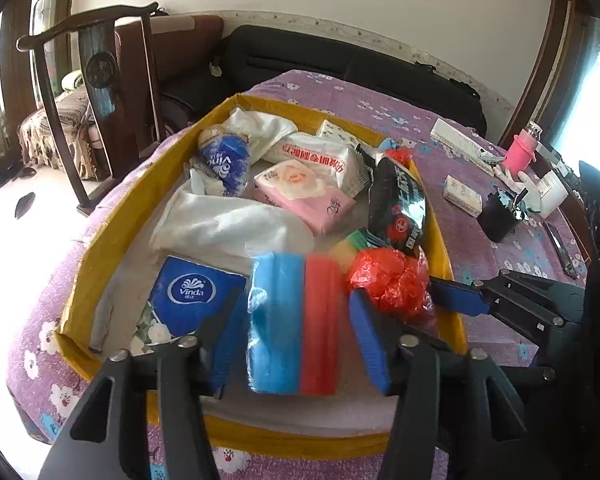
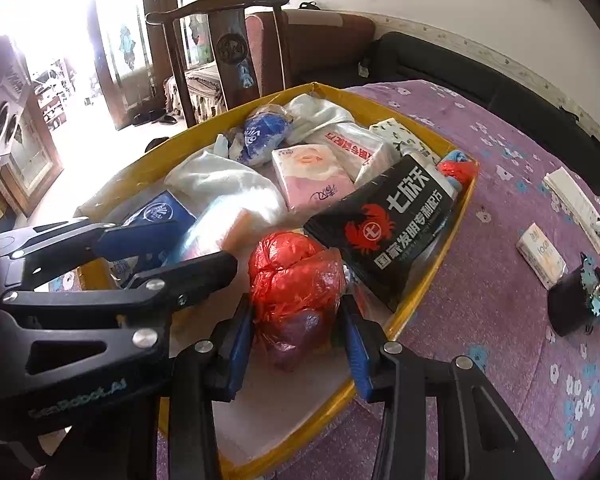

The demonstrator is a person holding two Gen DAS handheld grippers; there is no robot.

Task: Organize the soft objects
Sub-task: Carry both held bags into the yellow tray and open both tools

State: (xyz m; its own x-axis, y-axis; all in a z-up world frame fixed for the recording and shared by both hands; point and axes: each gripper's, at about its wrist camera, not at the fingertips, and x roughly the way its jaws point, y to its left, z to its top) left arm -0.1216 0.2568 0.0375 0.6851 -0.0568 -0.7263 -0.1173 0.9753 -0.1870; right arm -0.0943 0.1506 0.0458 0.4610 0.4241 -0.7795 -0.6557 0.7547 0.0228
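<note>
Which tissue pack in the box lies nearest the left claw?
The blue Vinda pack, beside the left claw; the pink pack and white red-lettered pack lie farther back.

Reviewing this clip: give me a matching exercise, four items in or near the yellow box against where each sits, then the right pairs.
Items:
1 red plastic bag
2 blue and red sponge pack
3 black cup
4 pink tissue pack

Places:
A mid-box, beside white cloth
B between right gripper pads
C on the purple cloth, outside the box
D between left gripper fingers

Pairs: 1-B, 2-D, 3-C, 4-A
</note>
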